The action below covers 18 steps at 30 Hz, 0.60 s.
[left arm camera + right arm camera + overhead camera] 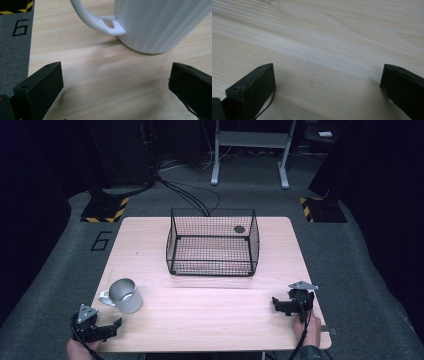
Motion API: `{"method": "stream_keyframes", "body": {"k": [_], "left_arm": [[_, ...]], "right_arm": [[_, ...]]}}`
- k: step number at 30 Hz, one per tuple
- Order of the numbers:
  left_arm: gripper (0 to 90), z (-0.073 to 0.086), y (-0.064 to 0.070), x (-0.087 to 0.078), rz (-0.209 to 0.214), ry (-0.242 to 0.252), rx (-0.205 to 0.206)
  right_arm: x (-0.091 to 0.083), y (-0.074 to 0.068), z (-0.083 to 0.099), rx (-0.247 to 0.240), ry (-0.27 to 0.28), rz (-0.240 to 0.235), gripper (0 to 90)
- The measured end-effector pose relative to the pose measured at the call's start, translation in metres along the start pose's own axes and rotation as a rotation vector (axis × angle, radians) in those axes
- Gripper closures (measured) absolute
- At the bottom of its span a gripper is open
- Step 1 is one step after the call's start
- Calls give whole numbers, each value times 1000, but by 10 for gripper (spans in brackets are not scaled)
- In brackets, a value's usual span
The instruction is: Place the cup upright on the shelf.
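A white mug [125, 295] stands upright on the wooden table [210, 310] at the near left, its handle pointing left. In the left gripper view the mug [155, 25] and its handle [95, 20] sit just ahead of the jaws. My left gripper [116, 325] is open near the table's front left corner, a short way in front of the mug, holding nothing. My right gripper [276, 304] is open at the near right, low over bare wood [324, 50], with nothing between its jaws. A black wire basket [212, 245] stands mid-table toward the far side.
A small dark round thing [239, 229] shows through the basket's far right corner. Grey carpet with a "6" mark [101, 240] lies left of the table. Stand bases with yellow-black tape [105, 210] and a metal frame [250, 150] stand beyond the far edge.
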<state>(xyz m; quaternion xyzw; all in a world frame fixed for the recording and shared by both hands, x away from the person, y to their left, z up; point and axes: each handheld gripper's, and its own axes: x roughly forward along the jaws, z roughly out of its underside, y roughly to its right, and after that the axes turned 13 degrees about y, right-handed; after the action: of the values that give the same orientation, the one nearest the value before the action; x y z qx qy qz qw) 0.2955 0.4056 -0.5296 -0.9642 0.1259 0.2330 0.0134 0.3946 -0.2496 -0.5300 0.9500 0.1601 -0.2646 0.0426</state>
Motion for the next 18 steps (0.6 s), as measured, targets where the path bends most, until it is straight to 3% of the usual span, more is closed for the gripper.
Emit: {"method": "stream_keyframes", "body": {"k": [11, 18], "left_arm": [[0, -25, 8, -22, 21, 39, 47], [0, -38, 12, -29, 33, 74, 42]], "right_arm": [[0, 0, 0, 4, -1, 3, 0], [0, -1, 0, 4, -1, 2, 0]]}}
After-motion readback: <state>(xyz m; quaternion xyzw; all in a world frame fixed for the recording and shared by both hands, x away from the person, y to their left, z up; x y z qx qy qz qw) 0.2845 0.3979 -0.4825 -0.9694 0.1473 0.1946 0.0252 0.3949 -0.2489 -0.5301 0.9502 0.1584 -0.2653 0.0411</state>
